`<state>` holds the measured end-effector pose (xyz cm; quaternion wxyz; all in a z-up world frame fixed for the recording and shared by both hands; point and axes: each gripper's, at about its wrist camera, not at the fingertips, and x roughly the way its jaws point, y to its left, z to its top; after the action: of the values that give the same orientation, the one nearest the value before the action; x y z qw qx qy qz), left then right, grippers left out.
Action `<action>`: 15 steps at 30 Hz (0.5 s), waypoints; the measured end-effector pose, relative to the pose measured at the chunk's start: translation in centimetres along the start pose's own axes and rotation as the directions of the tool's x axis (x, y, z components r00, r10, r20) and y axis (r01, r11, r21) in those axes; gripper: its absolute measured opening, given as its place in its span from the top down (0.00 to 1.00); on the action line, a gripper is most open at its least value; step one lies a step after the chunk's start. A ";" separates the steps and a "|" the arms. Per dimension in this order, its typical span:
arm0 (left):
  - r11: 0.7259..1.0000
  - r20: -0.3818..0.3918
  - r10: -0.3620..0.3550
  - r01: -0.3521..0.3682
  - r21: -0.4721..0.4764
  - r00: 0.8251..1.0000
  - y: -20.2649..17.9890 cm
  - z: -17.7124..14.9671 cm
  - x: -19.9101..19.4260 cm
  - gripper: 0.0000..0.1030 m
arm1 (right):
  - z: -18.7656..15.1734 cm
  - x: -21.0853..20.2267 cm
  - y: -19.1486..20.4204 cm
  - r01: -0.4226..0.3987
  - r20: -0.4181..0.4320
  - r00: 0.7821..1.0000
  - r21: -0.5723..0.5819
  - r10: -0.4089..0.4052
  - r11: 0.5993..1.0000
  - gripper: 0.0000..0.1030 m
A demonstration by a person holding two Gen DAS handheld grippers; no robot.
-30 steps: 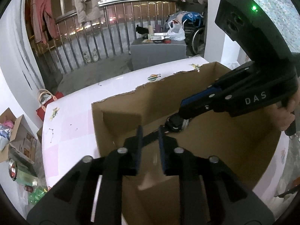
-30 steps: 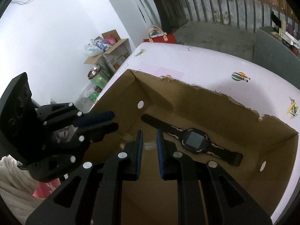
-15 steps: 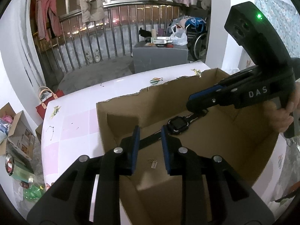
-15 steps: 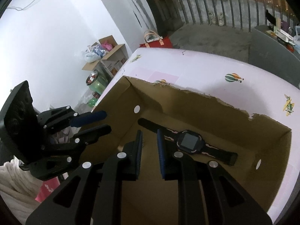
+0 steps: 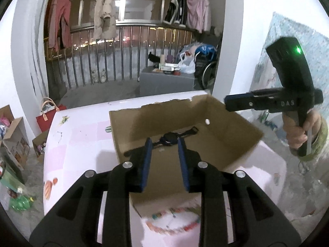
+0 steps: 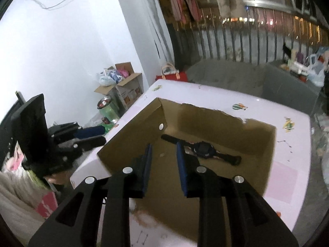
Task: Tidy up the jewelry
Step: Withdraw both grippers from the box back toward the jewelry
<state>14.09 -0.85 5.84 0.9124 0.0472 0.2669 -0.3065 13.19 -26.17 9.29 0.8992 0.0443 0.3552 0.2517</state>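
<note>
A black wristwatch (image 5: 170,139) lies flat on the floor of an open cardboard box (image 5: 242,123); it also shows in the right wrist view (image 6: 203,149) inside the box (image 6: 131,135). My left gripper (image 5: 164,142) is open and empty, raised above the box's near side. My right gripper (image 6: 163,147) is open and empty, above the box's other side. In the left wrist view the right gripper (image 5: 228,103) hangs beyond the box's right wall. In the right wrist view the left gripper (image 6: 98,134) is left of the box. A small pale item (image 6: 162,154) lies on the box floor.
The box stands on a pink-white table (image 5: 82,144) with small stickers. Cardboard boxes (image 6: 125,82), a green jar (image 6: 107,109) and a red bag (image 5: 46,117) sit on the floor to the left. A grey cabinet (image 5: 166,82) and a railing stand behind.
Both grippers have lifted up and back out of the box and their jaws have opened wider. The watch has stayed on the box floor.
</note>
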 end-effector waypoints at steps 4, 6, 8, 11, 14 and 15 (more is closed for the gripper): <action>0.999 0.020 -0.015 0.016 -0.035 1.000 -0.7 -2.3 -2.5 0.73 | -2.9 -3.2 1.8 0.002 0.049 0.999 -0.018 -0.001 1.000 0.76; 0.998 0.020 -0.018 0.019 -0.051 1.000 -1.0 -3.5 -3.4 0.71 | -4.8 -4.4 2.6 0.002 0.069 0.998 -0.020 -0.001 1.000 0.75; 0.997 0.010 -0.022 0.022 -0.067 1.000 -1.4 -4.9 -3.9 0.71 | -6.7 -4.9 2.9 -0.005 0.072 0.997 -0.007 0.005 1.000 0.75; 0.998 -0.010 0.000 0.000 -0.056 1.000 -2.4 -6.7 -4.1 0.71 | -9.4 -4.7 2.7 0.002 0.046 0.999 0.031 -0.003 1.000 0.75; 0.998 -0.044 -0.002 -0.001 -0.063 0.999 -2.9 -8.3 -3.6 0.71 | -11.7 -3.9 2.0 0.014 0.012 1.000 0.074 -0.015 0.997 0.75; 0.998 -0.051 0.004 -0.007 -0.059 0.999 -3.0 -8.7 -3.4 0.71 | -12.4 -3.5 1.9 0.023 0.002 1.000 0.084 -0.023 0.996 0.75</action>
<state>6.03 0.69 0.40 0.9072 0.0289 0.2989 -0.2945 2.04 -27.46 2.73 0.8999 0.0782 0.3647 0.2260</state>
